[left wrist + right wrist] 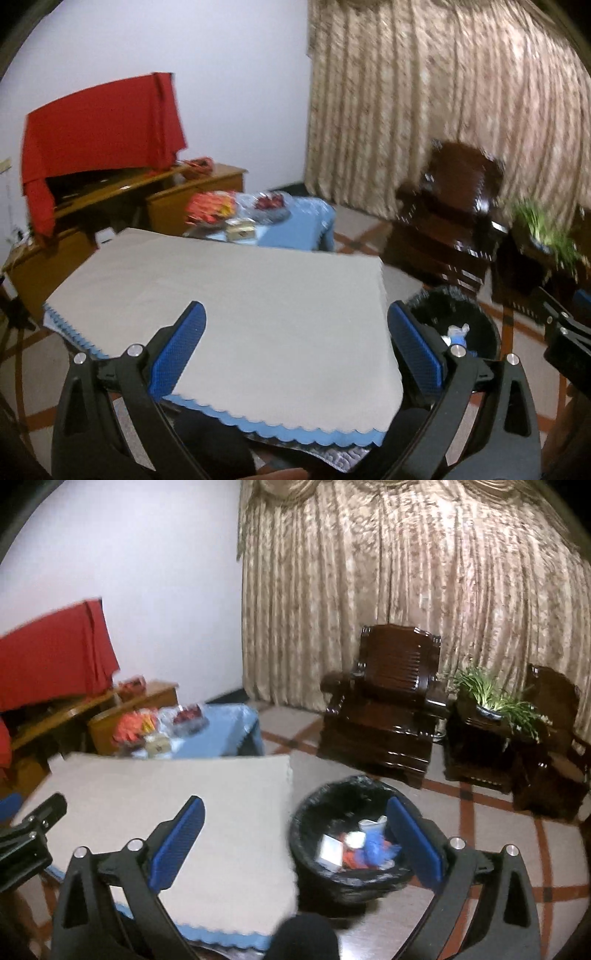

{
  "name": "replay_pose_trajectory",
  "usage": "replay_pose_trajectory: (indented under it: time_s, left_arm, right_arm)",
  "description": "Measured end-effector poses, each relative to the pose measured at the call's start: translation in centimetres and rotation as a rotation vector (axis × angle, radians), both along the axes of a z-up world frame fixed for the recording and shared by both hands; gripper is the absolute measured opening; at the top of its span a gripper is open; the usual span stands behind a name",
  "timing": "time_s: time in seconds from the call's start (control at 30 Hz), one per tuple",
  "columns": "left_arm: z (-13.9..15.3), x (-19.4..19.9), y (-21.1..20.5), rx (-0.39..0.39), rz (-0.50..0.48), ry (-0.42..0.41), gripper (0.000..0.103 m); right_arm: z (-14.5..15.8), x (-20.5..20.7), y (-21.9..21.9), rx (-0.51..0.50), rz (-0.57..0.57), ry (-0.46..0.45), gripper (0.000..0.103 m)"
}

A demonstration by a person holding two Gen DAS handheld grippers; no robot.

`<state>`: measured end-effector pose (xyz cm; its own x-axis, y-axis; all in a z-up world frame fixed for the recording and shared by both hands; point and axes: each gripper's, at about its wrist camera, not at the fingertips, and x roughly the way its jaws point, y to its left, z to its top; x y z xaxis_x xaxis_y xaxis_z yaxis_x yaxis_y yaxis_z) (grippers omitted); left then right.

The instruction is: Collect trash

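Counter [166, 812] looks bare, bin [349, 882] sits low between our right gripper [295, 843] fingers, both grippers' fingers wide, empty.

No legible text, label or number anywhere.

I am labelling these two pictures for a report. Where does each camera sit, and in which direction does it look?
Left wrist: on the left gripper, jaws open, looking down over the covered table; the right gripper shows at the right edge.
Right wrist: on the right gripper, jaws open, looking toward the trash bin and armchair.
Shared: table, bin, curtain, red cloth.
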<state>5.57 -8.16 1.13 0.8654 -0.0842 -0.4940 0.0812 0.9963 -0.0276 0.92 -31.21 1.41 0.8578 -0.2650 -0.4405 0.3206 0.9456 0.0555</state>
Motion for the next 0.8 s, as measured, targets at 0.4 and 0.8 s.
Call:
replay_pose_trajectory:
  time_s: [0.4, 0.8]
  left_arm:
    - [4.2, -7.5, 7.1, -0.001, 0.141, -0.133, 0.096]
    - [5.7, -9.7, 9.3, -0.037, 0.205, -0.175, 0.096]
  right_arm:
    - [2.2, -4.0, 6.0, 0.024, -0.019, -0.071, 0.097]
    - [3.1, -4.9, 7.3, 0.005, -0.003, -0.101, 0.097]
